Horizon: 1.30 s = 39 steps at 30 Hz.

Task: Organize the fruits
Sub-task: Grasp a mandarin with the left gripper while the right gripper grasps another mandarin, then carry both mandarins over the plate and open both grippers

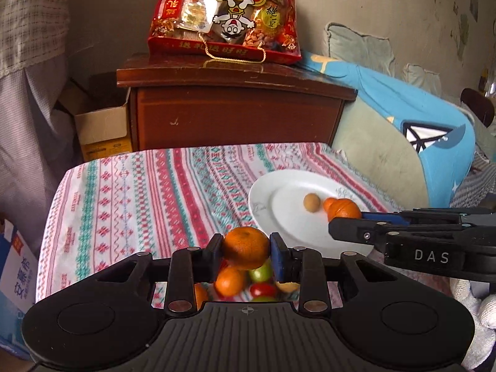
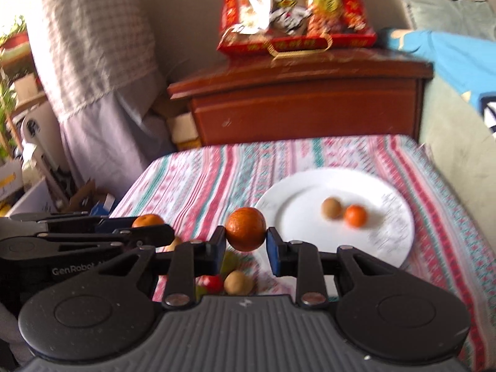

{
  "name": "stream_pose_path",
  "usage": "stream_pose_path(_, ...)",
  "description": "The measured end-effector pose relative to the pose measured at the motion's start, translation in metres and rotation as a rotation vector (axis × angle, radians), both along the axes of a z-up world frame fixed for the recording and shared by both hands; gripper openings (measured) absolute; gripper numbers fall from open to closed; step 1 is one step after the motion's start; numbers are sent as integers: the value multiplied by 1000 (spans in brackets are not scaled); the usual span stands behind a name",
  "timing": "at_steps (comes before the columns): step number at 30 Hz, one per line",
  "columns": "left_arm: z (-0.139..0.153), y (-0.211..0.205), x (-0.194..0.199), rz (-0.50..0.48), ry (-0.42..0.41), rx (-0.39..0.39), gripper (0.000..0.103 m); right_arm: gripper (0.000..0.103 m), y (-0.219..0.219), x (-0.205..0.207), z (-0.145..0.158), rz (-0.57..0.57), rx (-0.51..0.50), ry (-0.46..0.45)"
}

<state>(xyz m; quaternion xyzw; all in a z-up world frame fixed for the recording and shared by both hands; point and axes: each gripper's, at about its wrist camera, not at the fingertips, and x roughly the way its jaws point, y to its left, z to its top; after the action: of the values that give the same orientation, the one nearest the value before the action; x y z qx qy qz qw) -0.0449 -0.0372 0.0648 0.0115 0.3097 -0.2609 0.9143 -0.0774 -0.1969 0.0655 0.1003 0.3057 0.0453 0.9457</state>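
My left gripper (image 1: 246, 249) is shut on an orange mandarin (image 1: 245, 248), held above a pile of loose fruit (image 1: 248, 280) on the striped tablecloth. My right gripper (image 2: 245, 241) is shut on another mandarin (image 2: 245, 228), just left of the white plate (image 2: 387, 241). The plate holds a small tan fruit (image 2: 331, 207) and a small orange (image 2: 355, 215). In the left wrist view the right gripper (image 1: 350, 218) reaches in from the right over the plate (image 1: 279, 217) with its mandarin (image 1: 344, 209). In the right wrist view the left gripper (image 2: 148, 226) shows at left.
A red tomato (image 2: 212, 282), a tan fruit (image 2: 238, 282) and a green fruit (image 2: 231, 262) lie below my right gripper. A wooden nightstand (image 1: 235, 114) with a red snack bag (image 1: 223, 15) stands behind the table. A blue cloth (image 1: 418, 111) covers a sofa at right.
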Motion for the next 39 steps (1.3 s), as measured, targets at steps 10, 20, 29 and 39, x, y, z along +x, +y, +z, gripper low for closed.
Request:
stream_pose_path(10, 10, -31, 36, -80, 10, 14, 29, 28, -39, 7, -1, -146, 51, 14)
stream_pose_path(20, -25, -56, 60, -100, 131, 18, 29, 28, -45, 13, -24, -199, 63, 102)
stream_pose_path(29, -41, -75, 71, -122, 176, 29, 29, 28, -53, 20, -43, -240, 100, 175)
stream_pose_path(39, -30, -86, 70, -139, 141, 18, 35, 32, -55, 23, -41, -268, 108, 155)
